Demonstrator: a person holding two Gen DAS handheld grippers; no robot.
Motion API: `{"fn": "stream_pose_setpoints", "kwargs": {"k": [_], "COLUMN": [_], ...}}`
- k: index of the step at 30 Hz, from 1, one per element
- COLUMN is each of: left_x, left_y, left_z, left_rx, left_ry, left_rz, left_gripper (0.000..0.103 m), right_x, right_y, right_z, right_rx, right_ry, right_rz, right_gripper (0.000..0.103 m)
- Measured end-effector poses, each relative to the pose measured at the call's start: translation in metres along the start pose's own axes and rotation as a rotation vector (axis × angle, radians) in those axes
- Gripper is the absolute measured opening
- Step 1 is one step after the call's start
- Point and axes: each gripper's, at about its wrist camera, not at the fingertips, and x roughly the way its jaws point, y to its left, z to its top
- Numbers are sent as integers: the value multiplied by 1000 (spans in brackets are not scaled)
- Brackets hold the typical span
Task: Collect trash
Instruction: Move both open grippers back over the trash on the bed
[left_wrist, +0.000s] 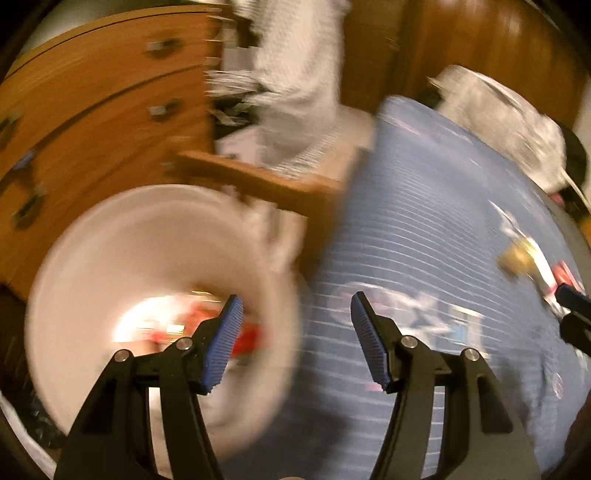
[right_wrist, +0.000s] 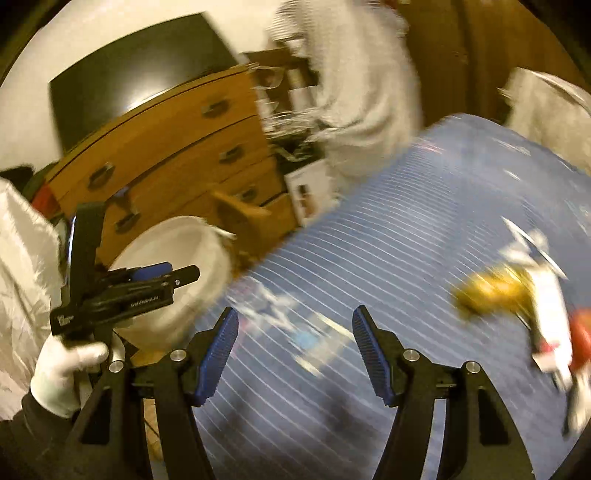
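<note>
My left gripper (left_wrist: 296, 298) stands open with nothing between its blue pads, above the near rim of a white lined bin (left_wrist: 92, 236). Red trash (left_wrist: 247, 338) lies at the bin's bottom. Seen from the right wrist, a white-gloved hand (right_wrist: 66, 365) holds the left gripper (right_wrist: 177, 273) over the bin (right_wrist: 207, 236). My right gripper (right_wrist: 295, 311) is open and empty above the blue striped bedspread (right_wrist: 369, 229). To its right on the bed lie a gold wrapper (right_wrist: 491, 291), white paper (right_wrist: 550, 306) and a red piece (right_wrist: 581, 332). All of it is blurred.
A wooden chest of drawers (left_wrist: 103, 110) stands behind the bin, one drawer (left_wrist: 258, 181) pulled out. White cloth (left_wrist: 295, 74) hangs beside it. A pale crumpled bundle (left_wrist: 498, 122) lies at the bed's far end. The right gripper's tip (left_wrist: 567, 308) shows at the right edge.
</note>
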Motion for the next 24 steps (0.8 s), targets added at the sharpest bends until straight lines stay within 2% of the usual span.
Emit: {"fn": "stream_pose_setpoints", "kwargs": {"k": [3,6,12,16,20,24], "left_x": [7,7,4,22,57,89], "left_y": [-67,-127,-223,-290,-328,-347], "left_z": [-2,-4,-2,-4,-1,7], "left_rx": [95,187,300,361,321,270], "left_ry": [20,18,15,68,153,187], "left_rz": [-95,-150,-254,-354,-417,-385], "left_gripper": [59,59,59,65,65,65], "right_x": [-43,-76,-156,-185,-196,-186], "right_y": [-55,-96,-212,-263,-296,-309], "right_z": [-42,-73,-138,-162,-174,-174], "right_rx": [72,115,253,293,307,288], "right_ry": [-22,-35,-59,-49,-36,11], "right_rz": [-72,-130,-313,-411,-459,-488], "right_gripper": [66,66,66,67,72,74]}}
